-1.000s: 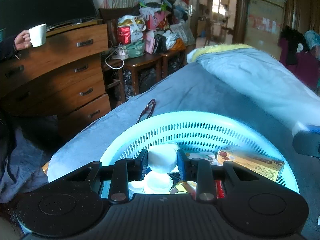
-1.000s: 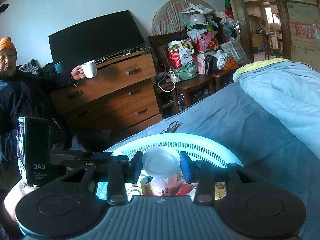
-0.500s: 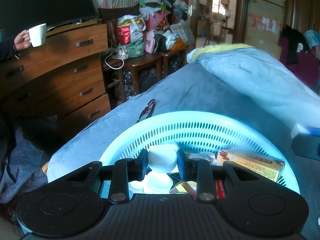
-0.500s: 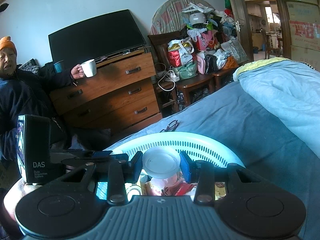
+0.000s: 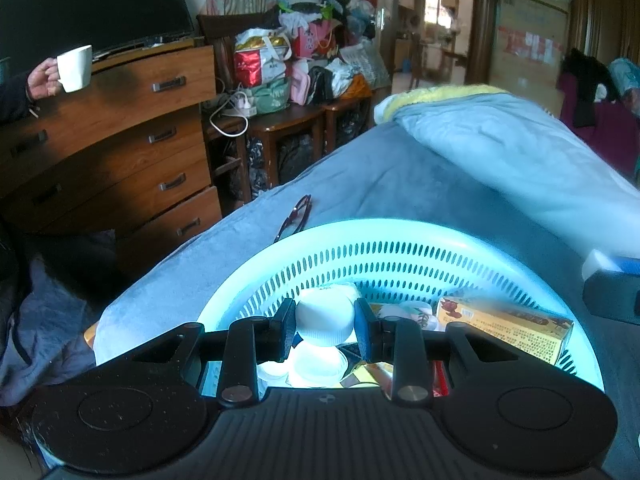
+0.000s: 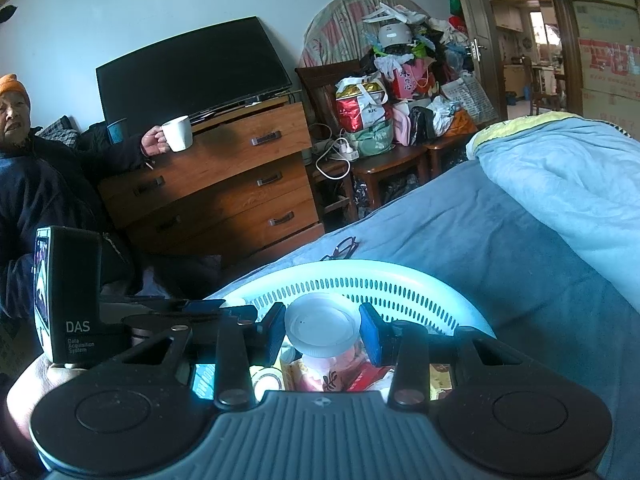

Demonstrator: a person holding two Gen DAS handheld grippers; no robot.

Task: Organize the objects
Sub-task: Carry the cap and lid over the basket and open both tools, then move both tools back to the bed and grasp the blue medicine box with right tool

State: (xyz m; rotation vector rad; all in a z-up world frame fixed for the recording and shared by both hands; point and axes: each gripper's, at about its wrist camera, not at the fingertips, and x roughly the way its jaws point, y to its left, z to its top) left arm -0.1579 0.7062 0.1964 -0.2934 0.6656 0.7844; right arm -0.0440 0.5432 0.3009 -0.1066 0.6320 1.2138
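A pale blue perforated basket (image 5: 400, 236) sits on the bed, holding several packets and a yellow box (image 5: 504, 330). My left gripper (image 5: 325, 326) hangs over the basket's near side, shut on a white round-topped bottle (image 5: 326, 314) whose lower part is hidden behind the gripper body. In the right wrist view the same basket (image 6: 372, 276) lies below my right gripper (image 6: 322, 334), which is shut on a jar with a white lid (image 6: 320, 322) and a pinkish body. The left gripper's black housing (image 6: 68, 292) shows at the left of that view.
Folded glasses (image 5: 296, 216) lie on the blue bedcover just beyond the basket. A rolled light-blue quilt (image 5: 520, 152) fills the right of the bed. Left of the bed stand a wooden dresser (image 6: 240, 184) and a seated person holding a white mug (image 6: 178, 133).
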